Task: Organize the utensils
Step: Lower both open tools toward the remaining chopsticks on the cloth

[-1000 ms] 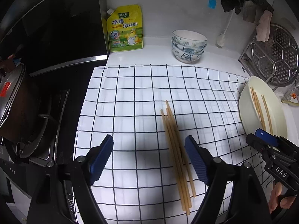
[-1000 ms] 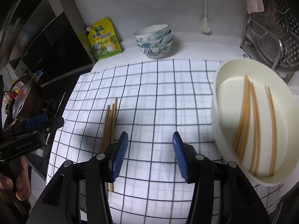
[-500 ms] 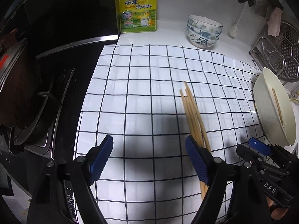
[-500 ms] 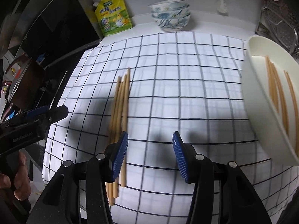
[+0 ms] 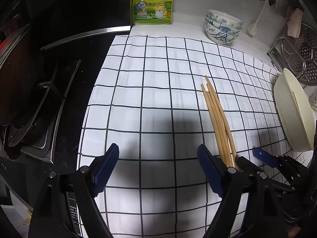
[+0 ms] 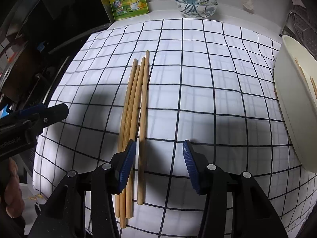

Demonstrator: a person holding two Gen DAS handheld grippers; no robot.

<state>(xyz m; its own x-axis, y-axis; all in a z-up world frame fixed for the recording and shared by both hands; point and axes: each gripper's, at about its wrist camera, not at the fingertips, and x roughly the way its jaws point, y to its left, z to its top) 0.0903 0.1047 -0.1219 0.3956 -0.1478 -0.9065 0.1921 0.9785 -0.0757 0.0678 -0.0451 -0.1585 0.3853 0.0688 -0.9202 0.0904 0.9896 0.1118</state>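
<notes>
Several wooden chopsticks [image 6: 134, 107] lie in a bundle on the checked cloth [image 6: 198, 69]; they also show in the left wrist view [image 5: 217, 119]. My right gripper [image 6: 159, 164] is open and empty, low over their near ends, with the rightmost chopstick between its jaws. My left gripper [image 5: 158, 168] is open and empty, just left of the bundle. A cream plate [image 6: 293, 99] at the right holds more chopsticks [image 6: 303, 77]; the plate also shows in the left wrist view [image 5: 293, 111].
A stove with a dark pan [image 5: 19, 79] borders the cloth on the left. A yellow seasoning pouch [image 5: 152, 2] and stacked patterned bowls [image 5: 222, 26] stand at the back. A metal rack with steamer trays [image 5: 297, 59] sits at the far right.
My right gripper has moved left from the plate and down over the bundle's near ends. My left gripper has shifted left and lower, so the bundle now lies right of it.
</notes>
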